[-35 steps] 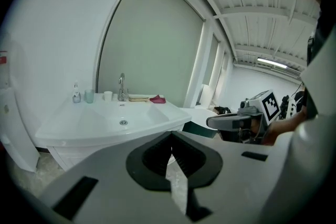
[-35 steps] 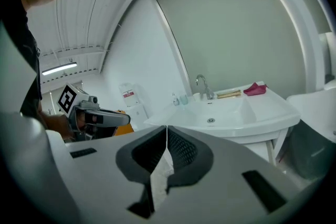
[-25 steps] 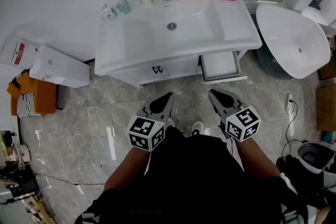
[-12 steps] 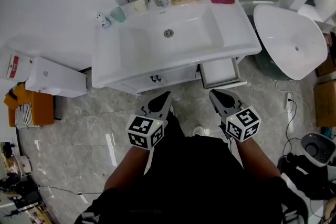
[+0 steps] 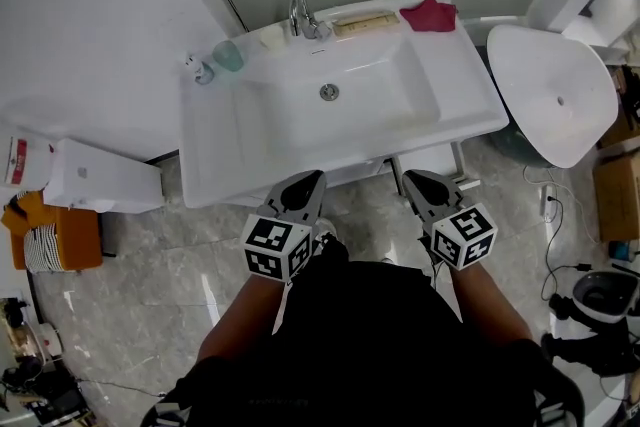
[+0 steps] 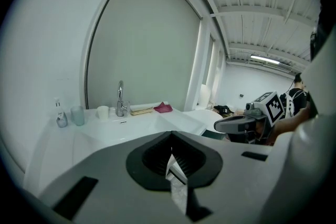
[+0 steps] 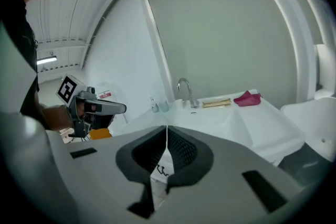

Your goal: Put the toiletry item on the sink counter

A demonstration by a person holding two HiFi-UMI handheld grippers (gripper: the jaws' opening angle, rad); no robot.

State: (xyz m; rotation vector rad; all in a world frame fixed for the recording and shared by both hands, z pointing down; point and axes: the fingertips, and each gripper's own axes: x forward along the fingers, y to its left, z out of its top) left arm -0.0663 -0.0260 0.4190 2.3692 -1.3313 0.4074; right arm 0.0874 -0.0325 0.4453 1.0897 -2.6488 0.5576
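At the front edge of the white sink counter, the left gripper and the right gripper hover side by side. Each has its jaws pressed together on nothing and points toward the basin. On the counter's back left corner a small toiletry bottle stands upright just beside a pale green tumbler. A white cup, the chrome faucet, a tan tray and a crumpled red cloth follow along the counter's back edge.
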